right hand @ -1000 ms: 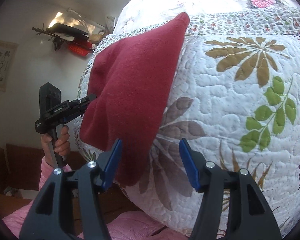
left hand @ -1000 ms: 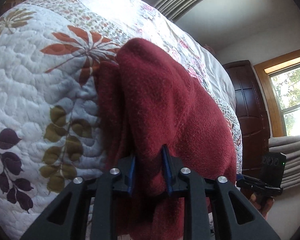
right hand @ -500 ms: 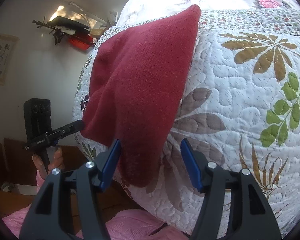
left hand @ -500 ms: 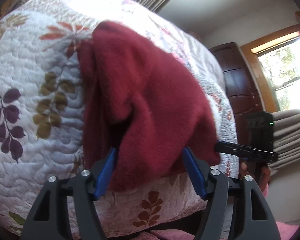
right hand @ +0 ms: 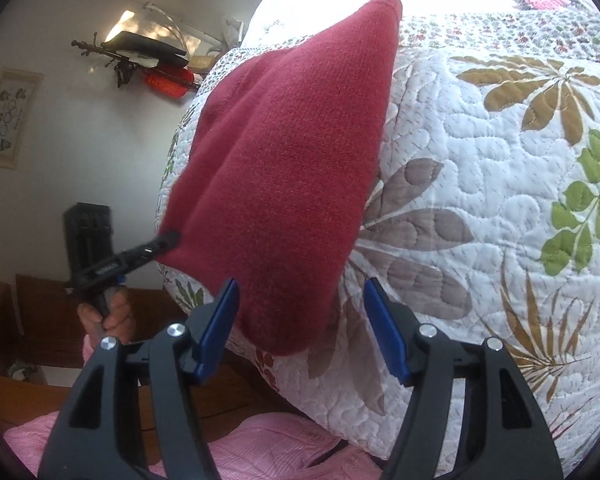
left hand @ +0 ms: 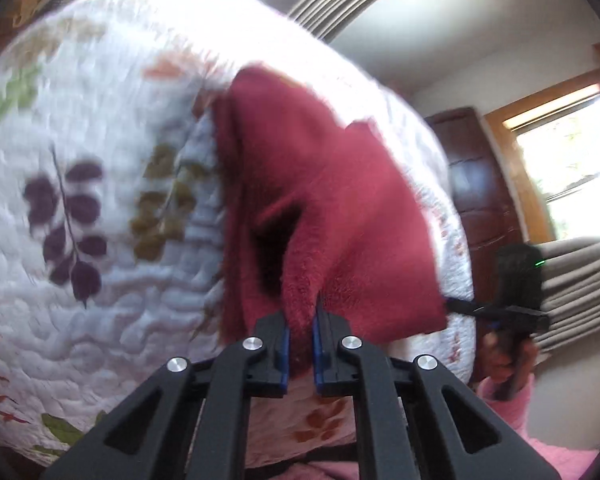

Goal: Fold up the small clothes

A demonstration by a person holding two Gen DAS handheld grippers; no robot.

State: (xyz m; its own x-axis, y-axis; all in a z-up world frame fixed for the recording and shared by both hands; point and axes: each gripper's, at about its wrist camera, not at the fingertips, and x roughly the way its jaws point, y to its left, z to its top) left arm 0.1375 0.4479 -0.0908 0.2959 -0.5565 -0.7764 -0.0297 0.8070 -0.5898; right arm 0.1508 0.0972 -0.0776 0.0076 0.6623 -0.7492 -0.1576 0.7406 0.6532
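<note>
Red fleece garment (right hand: 288, 184) spread on the quilt (right hand: 500, 208) near the bed's front edge, near end drooping a little over that edge. Already doubled over at least once, judging by the layered edges and the dark pocket between plies in the left wrist view; shaped long and tapering toward the far tip. Not yet a compact, finished fold: one more lengthwise or end-to-end pass probably left, then smoothing. Hard to say what kind of garment.

Left gripper (left hand: 300, 340) pinched narrow on a raised ridge of the red fleece garment (left hand: 328, 216) at the near corner, blue pads nearly together with cloth between. Right gripper (right hand: 300, 320) spread wide, straddling the near hem without touching it, so free to take the other corner. Seen from the right wrist view, left tool tip meeting the cloth's left corner, a hand (right hand: 108, 316) wrapped on its handle.

Count: one garment, no other clothes waiting or stacked in view; two grippers; one quilt with leaf prints; one window (left hand: 572, 152) and one dark wooden door (left hand: 480, 184) behind; one framed picture (right hand: 8, 120) on the wall; pink sleeve (right hand: 260, 448) below.
</note>
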